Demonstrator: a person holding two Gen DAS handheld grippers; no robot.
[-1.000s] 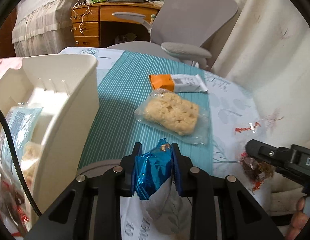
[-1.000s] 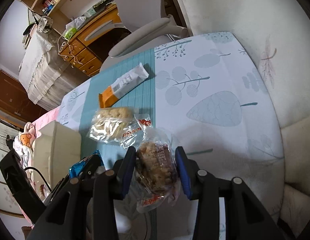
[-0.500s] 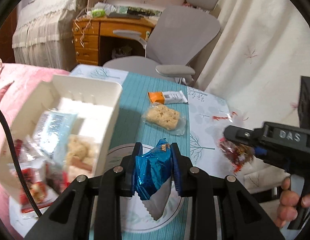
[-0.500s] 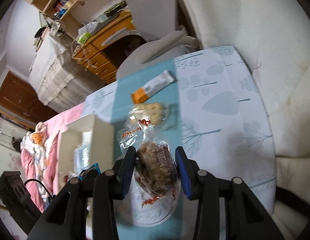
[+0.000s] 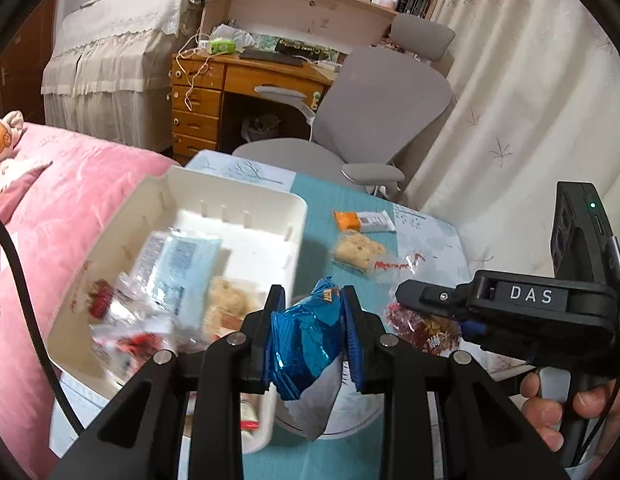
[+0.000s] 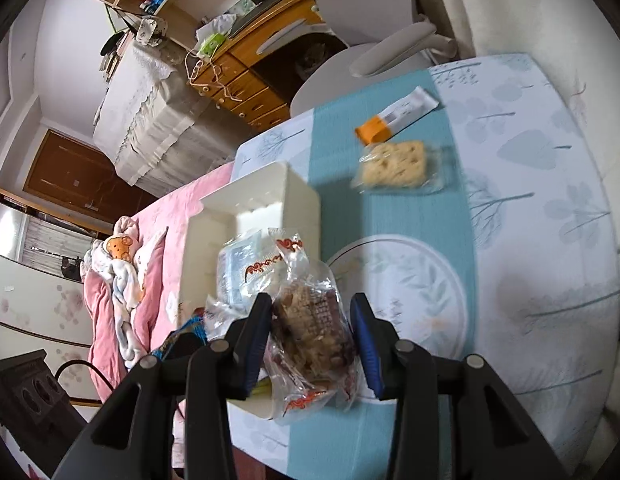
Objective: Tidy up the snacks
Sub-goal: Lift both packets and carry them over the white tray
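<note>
Lettering "DAS" shows in white on the right claw [image 5: 426, 312], which is clamped on a clear packet [image 6: 310, 332] with red script I cannot read, holding a brown, nutty bar. Left claw [image 5: 312, 340] grips a crinkled blue foil snack [image 5: 301, 340] with a small gold mark too tiny to read, held above the worktop [image 6: 550, 240] beside the white bin [image 5: 229, 204] of wrapped snacks. On the teal runner lie a pale rice cake [image 6: 394, 164] in clear wrap and an orange-and-white bar [image 6: 394, 118], just beside each other.
</note>
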